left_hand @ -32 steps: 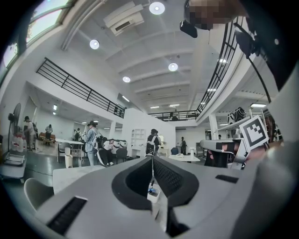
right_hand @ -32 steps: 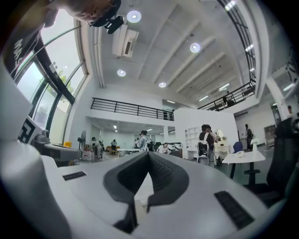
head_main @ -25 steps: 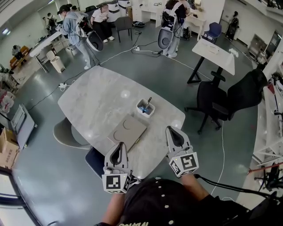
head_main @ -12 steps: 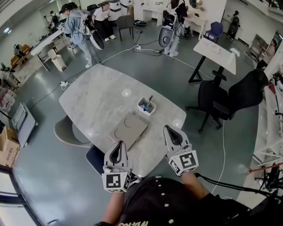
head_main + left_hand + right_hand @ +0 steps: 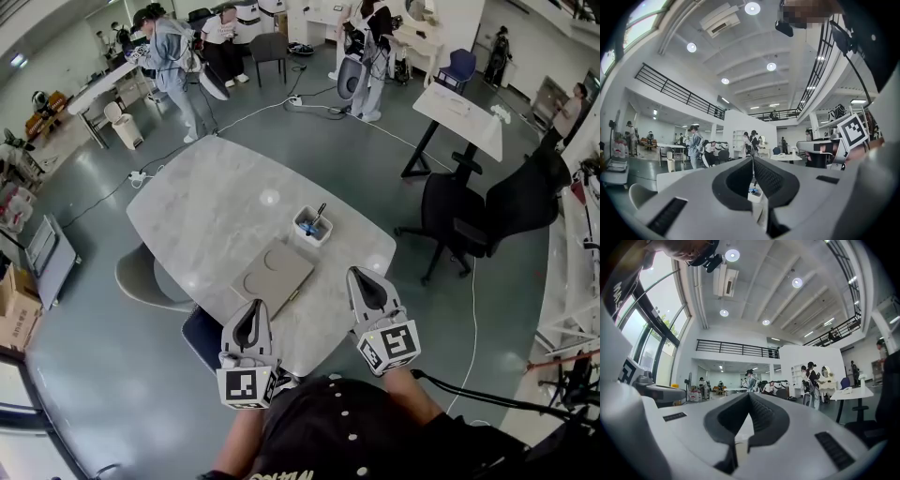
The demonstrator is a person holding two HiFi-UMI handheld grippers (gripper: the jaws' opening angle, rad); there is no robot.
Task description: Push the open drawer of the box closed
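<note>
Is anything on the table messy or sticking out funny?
Yes, one thing. The small white drawer sits out past the far corner of the flat tan box, not tucked in, with a dark pen leaning up out of it. Nothing looks spilled or broken on the table.

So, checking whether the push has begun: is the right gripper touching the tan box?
Apart. The head view shows bare table between the right gripper and the tan box; its jaws are shut and empty.
</note>
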